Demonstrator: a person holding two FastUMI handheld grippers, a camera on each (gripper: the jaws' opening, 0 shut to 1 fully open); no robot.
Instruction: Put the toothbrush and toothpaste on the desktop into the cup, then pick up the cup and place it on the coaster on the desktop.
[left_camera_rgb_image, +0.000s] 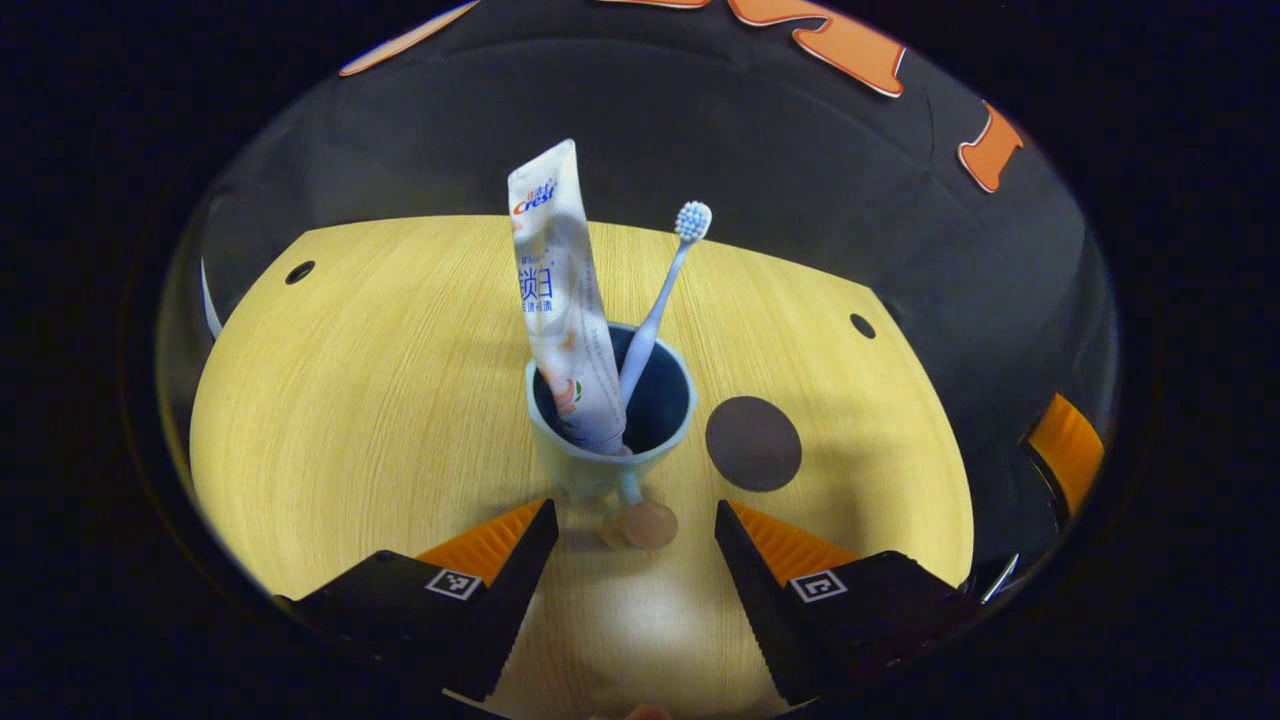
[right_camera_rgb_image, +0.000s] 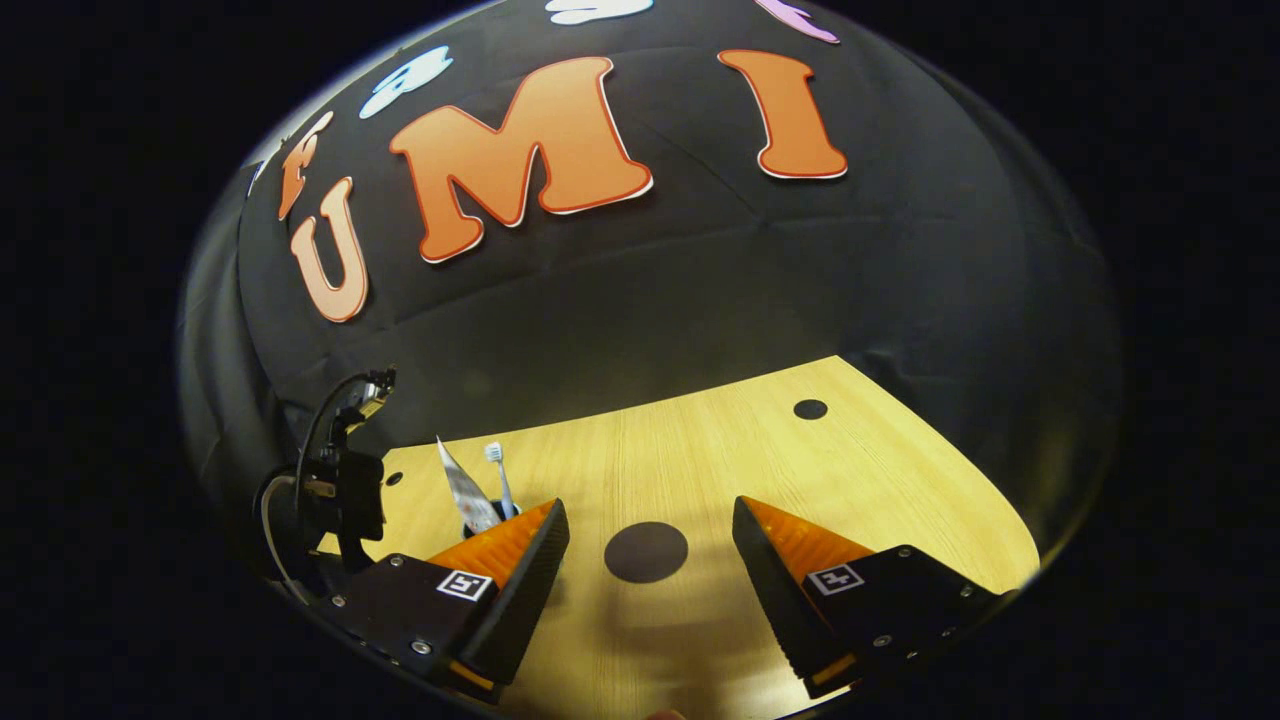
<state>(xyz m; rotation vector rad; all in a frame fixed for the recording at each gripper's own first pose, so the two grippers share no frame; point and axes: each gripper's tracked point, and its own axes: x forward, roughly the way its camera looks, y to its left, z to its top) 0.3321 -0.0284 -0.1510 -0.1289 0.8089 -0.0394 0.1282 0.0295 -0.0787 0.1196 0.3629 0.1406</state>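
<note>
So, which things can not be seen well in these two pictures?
- Cup, right gripper view: almost all hidden behind the right gripper's own finger.
- Toothpaste and toothbrush, left gripper view: lower ends hidden inside the cup.
- Left gripper, right gripper view: its fingers cannot be made out.

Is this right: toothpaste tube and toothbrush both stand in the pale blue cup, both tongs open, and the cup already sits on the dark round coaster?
Not quite. The pale blue cup stands on the bare wooden desktop, beside the dark round coaster, not on it; the left gripper view shows this. The rest holds: white toothpaste tube and light blue toothbrush are in the cup, left tongs and right tongs open.
</note>
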